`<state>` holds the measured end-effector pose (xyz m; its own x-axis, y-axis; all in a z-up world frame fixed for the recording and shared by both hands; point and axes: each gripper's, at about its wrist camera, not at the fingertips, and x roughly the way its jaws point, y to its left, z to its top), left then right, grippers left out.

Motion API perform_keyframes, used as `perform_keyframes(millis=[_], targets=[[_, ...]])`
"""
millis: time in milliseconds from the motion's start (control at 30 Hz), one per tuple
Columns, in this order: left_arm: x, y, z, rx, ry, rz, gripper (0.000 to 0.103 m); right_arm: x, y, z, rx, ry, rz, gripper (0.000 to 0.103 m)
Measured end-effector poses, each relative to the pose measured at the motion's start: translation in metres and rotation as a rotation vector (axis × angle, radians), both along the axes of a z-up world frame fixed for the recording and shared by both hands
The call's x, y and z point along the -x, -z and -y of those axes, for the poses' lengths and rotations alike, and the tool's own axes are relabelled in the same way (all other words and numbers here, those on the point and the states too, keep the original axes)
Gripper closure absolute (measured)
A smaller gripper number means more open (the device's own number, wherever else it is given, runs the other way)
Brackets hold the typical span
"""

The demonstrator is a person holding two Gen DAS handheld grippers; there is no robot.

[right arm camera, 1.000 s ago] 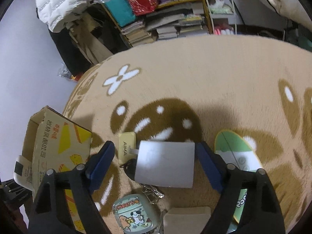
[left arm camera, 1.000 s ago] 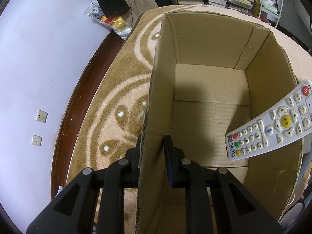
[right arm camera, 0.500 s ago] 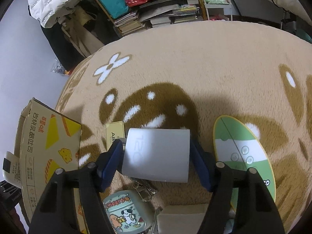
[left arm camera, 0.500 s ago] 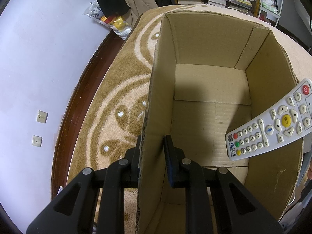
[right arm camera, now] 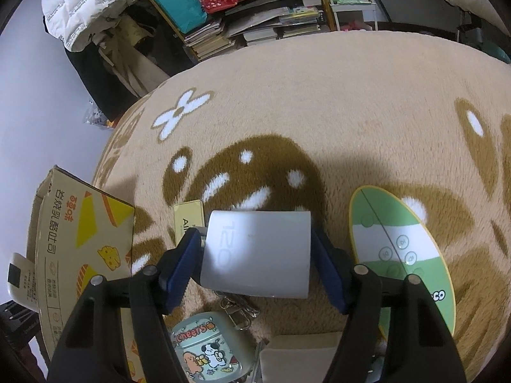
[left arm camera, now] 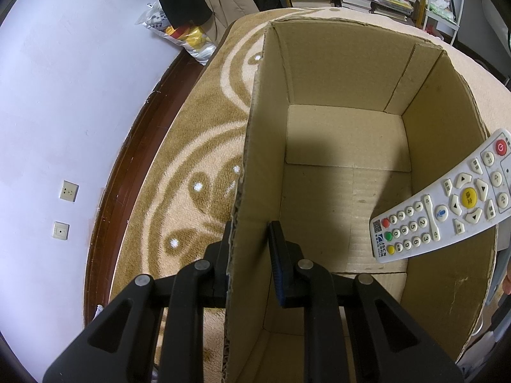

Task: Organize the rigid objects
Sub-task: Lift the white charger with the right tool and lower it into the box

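Dim indoor light from above casts soft shadows on the carpet (right arm camera: pixel 367 102); sharp focus, edges bend strongly.

Tan patterned carpet (right arm camera: pixel 351 102), pale wall (left arm camera: pixel 48 111) with two sockets (left arm camera: pixel 68 190), dark baseboard (left arm camera: pixel 127 159), cluttered bookshelf (right arm camera: pixel 255 25).

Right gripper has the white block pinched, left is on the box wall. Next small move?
Probably lift the white block clear of the rug and carry it left toward the cardboard box. The right gripper clamps it; the left gripper steadies the box wall.
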<state>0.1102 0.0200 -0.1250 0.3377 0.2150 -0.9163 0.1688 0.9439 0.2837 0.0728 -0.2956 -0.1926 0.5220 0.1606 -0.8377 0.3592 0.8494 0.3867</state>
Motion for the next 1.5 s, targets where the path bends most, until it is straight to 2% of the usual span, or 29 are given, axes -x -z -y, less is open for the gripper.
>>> perform_keyframes(millis=[300, 400, 733, 1000, 1367, 1500], targets=[[0.0, 0.0, -0.001, 0.0, -0.001, -0.001, 0.083, -0.001, 0.001, -0.015, 0.1, -0.035, -0.021, 0.028], [0.0, 0.0, -0.001, 0.001, -0.002, -0.001, 0.083, 0.0, 0.0, -0.022, 0.166, -0.048, -0.035, 0.034], [-0.001, 0.0, -0.002, 0.001, -0.003, -0.002, 0.083, 0.001, -0.009, -0.026, 0.187, -0.036, 0.006, 0.035], [-0.001, 0.001, -0.003, 0.0, -0.001, -0.003, 0.083, -0.001, -0.053, -0.045, 0.179, -0.092, 0.128, 0.035], [0.001, 0.001, 0.0, -0.017, 0.004, 0.0, 0.083, -0.006, -0.124, -0.081, 0.086, -0.19, 0.329, 0.034], [0.001, 0.001, 0.001, -0.03, 0.01, 0.003, 0.083, -0.011, -0.138, -0.097, 0.085, -0.225, 0.363, 0.035]])
